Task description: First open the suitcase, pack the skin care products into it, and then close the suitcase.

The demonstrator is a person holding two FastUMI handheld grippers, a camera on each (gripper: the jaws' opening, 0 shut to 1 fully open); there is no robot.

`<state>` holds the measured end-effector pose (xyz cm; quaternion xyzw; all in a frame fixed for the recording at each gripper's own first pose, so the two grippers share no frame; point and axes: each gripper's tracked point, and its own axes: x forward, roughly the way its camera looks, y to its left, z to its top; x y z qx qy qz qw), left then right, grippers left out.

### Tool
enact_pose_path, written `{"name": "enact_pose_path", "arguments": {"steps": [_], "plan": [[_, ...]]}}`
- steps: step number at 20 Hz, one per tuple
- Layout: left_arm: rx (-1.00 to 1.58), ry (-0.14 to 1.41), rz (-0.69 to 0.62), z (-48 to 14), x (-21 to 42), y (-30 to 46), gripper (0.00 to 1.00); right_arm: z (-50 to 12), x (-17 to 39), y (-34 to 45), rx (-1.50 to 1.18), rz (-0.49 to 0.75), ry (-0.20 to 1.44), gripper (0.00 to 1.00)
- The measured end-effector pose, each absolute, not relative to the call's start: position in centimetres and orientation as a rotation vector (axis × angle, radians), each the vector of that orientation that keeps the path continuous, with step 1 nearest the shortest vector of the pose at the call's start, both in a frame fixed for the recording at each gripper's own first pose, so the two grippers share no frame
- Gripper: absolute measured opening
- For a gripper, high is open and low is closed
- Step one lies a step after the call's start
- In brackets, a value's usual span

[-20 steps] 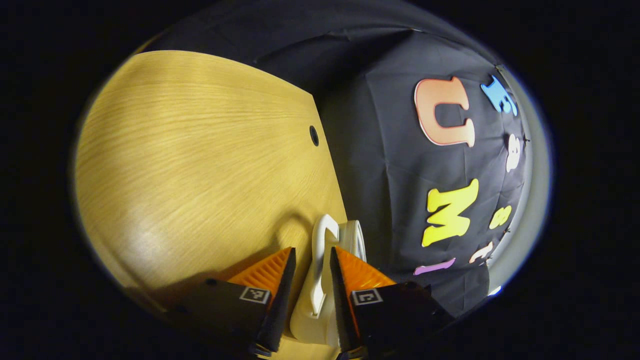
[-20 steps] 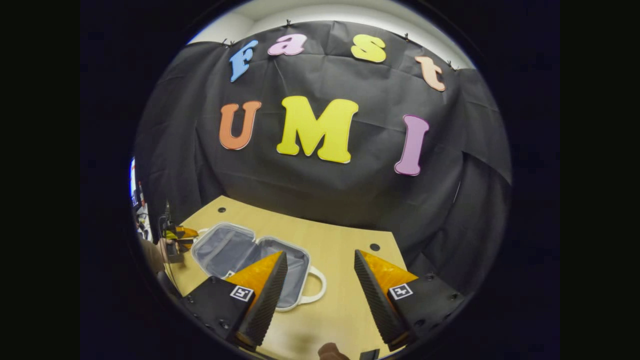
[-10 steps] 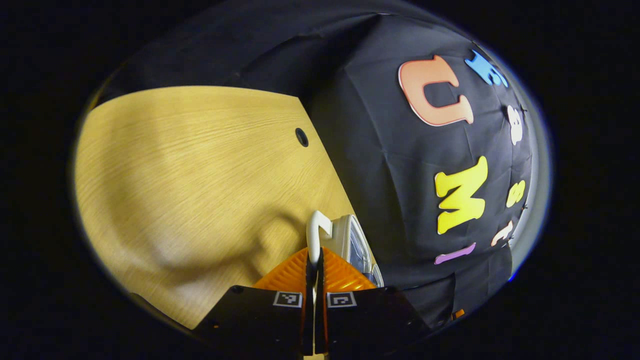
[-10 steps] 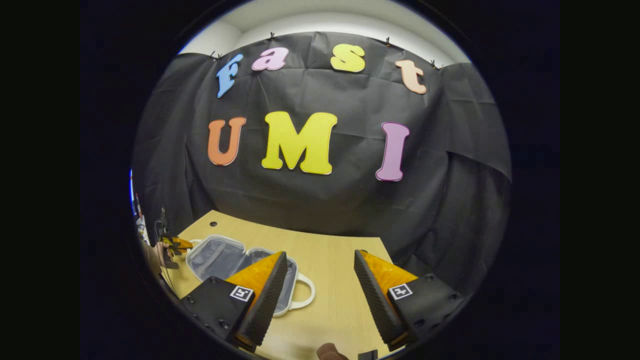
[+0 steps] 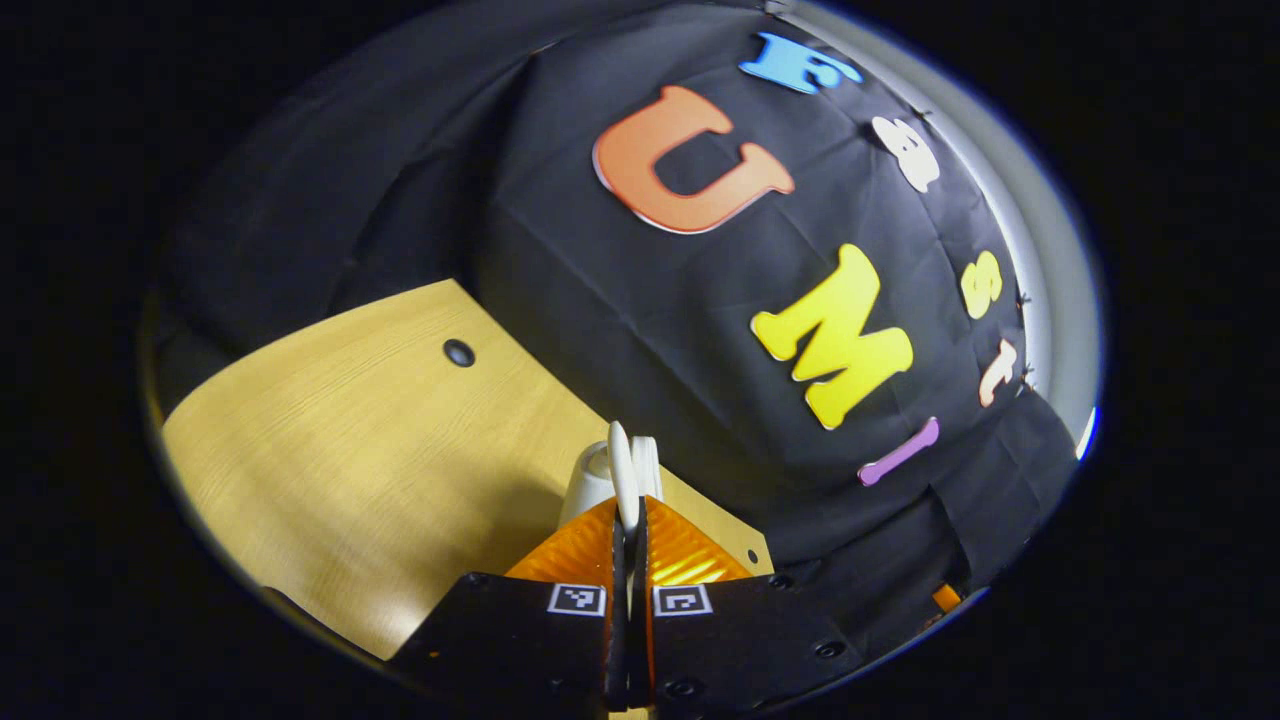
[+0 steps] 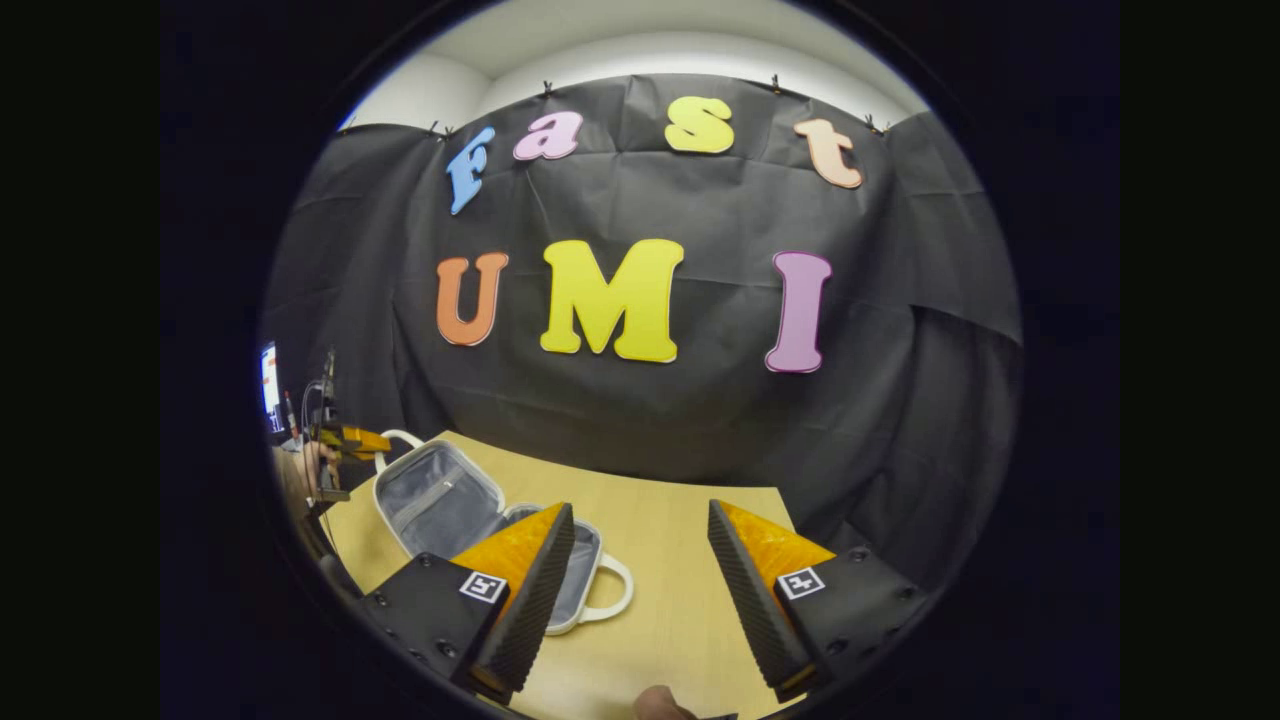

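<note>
Suitcase (image 6: pixel 470 520) lies open, grey-lined, lid apparently raised by left tongs (image 5: pixel 628 520).

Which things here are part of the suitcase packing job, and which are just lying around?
Part of the job:
- suitcase, open, one half raised
- its handle, pinched by the left gripper
- right gripper, open, holding nothing

Just there:
- wooden table
- small brown object at the table's near edge; can't tell what it is
</note>
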<state>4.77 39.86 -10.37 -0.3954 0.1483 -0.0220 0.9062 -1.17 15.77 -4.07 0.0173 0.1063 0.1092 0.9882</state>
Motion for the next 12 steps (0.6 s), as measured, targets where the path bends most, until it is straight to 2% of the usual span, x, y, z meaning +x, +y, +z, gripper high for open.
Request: {"name": "enact_pose_path", "arguments": {"steps": [6,12], "plan": [[-0.611,0.301,-0.123,-4.1,5.1,30.7,0.03,-5.1,-0.9,13.4,0.017,0.259,0.194,0.78],[-0.496,0.317,-0.150,-2.6,5.8,22.6,0.03,-6.0,-0.5,11.1,0.034,0.291,0.210,0.80]]}}
